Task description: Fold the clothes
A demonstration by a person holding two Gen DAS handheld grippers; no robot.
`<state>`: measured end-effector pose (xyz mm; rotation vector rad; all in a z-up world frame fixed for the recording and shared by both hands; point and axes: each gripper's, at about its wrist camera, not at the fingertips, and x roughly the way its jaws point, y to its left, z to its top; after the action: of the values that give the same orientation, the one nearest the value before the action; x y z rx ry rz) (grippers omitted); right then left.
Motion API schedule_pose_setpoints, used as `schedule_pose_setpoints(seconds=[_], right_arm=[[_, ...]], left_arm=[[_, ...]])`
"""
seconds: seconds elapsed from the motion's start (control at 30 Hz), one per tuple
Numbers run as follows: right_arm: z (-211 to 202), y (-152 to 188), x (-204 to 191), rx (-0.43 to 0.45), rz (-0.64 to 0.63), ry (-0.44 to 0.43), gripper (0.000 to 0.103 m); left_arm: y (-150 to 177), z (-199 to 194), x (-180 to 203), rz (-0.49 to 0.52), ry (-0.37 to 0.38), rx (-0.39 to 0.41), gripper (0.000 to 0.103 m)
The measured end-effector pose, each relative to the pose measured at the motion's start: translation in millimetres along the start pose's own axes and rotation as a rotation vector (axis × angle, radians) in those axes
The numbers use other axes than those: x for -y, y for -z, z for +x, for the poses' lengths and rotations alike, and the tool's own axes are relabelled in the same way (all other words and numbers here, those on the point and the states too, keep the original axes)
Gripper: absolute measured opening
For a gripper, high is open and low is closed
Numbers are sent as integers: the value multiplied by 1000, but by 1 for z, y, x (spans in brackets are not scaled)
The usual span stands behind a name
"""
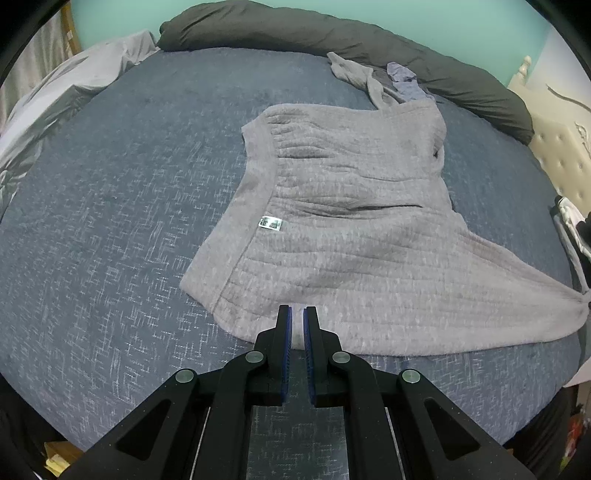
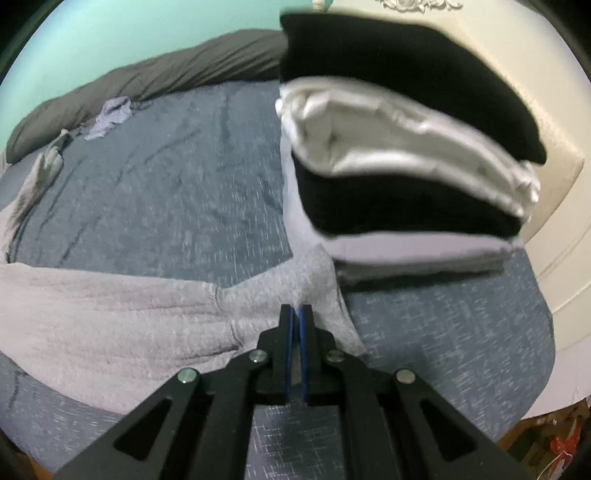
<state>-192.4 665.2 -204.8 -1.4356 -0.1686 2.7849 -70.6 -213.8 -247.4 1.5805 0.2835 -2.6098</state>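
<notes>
A grey ribbed sweater [image 1: 351, 229] lies spread flat on the blue bed [image 1: 110, 221], a small white label on its left side. My left gripper [image 1: 297, 314] hovers over the sweater's near hem, its fingers a narrow gap apart with nothing between them. One sleeve is pulled out taut to the far right edge of the left wrist view. In the right wrist view, my right gripper [image 2: 297, 312] is shut on that grey sleeve [image 2: 317, 284], close to the cuff. The sweater's body [image 2: 92, 314] trails off to the left.
A stack of folded clothes [image 2: 406, 147], black, white and lavender, sits just beyond the right gripper, beside a cream headboard [image 2: 554, 206]. A crumpled grey garment [image 1: 354, 74] and a bluish one [image 1: 404, 81] lie at the far side by a dark duvet [image 1: 332, 33]. Light grey bedding [image 1: 55, 96] is piled at left.
</notes>
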Motion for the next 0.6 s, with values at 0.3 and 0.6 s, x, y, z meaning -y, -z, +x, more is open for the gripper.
schedule_pose_setpoints(seconds=[0.3,0.6], right_arm=[[15,18,8,-47,54,0,3],[6,25,9,-59,48,2,3]], left_arm=[[1,10,-22,-51,-3,-23,12],[5,37,-51,-148,1,-52,38]])
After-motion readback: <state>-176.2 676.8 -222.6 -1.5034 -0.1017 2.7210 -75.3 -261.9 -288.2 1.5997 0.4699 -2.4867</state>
